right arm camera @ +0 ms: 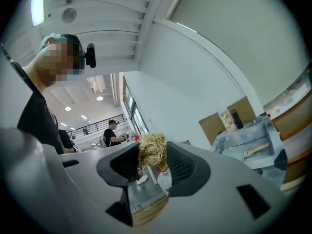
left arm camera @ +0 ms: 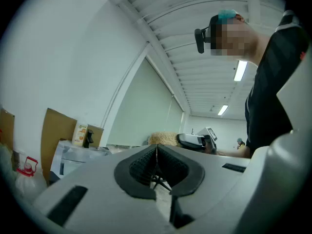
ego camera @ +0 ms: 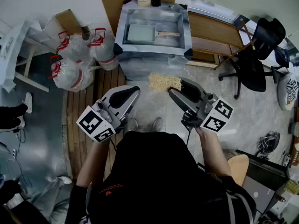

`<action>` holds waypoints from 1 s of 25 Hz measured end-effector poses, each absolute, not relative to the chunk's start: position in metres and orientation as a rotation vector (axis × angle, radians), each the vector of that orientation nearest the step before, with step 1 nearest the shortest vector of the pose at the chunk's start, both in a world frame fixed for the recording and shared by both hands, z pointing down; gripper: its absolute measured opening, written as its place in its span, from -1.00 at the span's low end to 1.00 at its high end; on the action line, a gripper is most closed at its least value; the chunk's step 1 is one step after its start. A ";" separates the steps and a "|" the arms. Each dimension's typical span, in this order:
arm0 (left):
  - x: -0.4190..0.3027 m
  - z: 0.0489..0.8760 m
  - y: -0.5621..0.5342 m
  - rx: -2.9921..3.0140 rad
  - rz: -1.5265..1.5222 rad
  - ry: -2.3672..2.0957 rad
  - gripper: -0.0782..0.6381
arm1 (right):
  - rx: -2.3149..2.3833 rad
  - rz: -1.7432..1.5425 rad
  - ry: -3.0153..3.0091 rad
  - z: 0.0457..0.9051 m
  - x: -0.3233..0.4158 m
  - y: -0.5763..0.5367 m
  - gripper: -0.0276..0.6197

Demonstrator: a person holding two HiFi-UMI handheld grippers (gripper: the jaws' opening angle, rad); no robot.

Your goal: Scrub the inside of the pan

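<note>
Straw-coloured fibre scrubber (right arm camera: pixel 152 150) gripped between the jaws of the right claw (right arm camera: pixel 152 164), most of the pad standing proud of the tips; left claw (left arm camera: pixel 157 152) clenched on nothing, held level beside it. Both claws are near the person's body, over the floor. Far beyond them, the pale rectangular pan (ego camera: pixel 141 32) lies flat in the steel sink (ego camera: pixel 122 29), its wooden handle pointing right, well apart from either claw. Probable faults: the scrubber, pinched only at one end, may twist out under scrubbing pressure; the pan, unbraced, may slide about the sink unless the left claw steadies its handle.
</note>
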State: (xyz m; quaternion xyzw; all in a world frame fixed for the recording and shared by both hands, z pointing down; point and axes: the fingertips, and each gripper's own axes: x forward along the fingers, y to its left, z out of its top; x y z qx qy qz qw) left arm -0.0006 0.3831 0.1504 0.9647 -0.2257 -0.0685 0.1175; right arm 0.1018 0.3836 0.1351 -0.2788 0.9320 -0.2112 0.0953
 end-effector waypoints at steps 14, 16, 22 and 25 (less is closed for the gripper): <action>0.030 0.155 0.374 2.814 -0.189 -0.694 -0.71 | -0.816 -0.640 2.742 0.141 0.135 0.370 -0.36; 0.038 0.155 0.376 2.814 -0.190 -0.702 -0.71 | -0.810 -0.641 2.744 0.142 0.143 0.371 -0.36; 0.059 0.157 0.381 2.810 -0.192 -0.741 -0.72 | -0.780 -0.642 2.754 0.143 0.167 0.376 -0.37; 0.068 0.156 0.382 2.806 -0.186 -0.763 -0.72 | -0.773 -0.651 2.751 0.144 0.181 0.378 -0.37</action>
